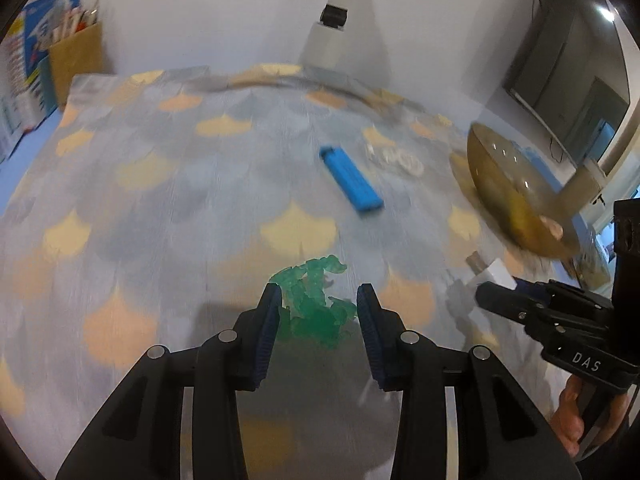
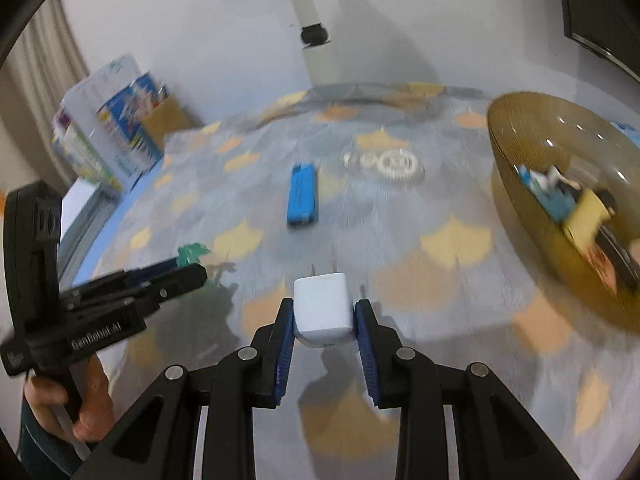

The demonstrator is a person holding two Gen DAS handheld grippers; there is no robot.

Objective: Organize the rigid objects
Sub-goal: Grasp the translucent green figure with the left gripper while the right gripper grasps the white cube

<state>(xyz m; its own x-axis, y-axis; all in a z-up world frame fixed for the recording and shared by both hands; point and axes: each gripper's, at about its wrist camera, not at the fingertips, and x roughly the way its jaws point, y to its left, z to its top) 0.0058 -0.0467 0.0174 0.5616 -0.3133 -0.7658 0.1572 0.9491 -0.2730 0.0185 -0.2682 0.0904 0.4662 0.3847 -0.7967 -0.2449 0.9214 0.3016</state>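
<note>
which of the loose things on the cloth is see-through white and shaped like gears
The gear piece, lying just right of the blue lighter and left of the amber bowl. The lighter is solid blue; the green figure and white charger are held in grippers.

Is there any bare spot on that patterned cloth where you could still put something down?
Yes. The widest bare stretch of cloth lies left of the blue lighter, toward the cardboard box. There is a smaller patch between the lighter and the green toy. It is crowded to the right, around the white gears and the amber bowl, already partly filled.
</note>
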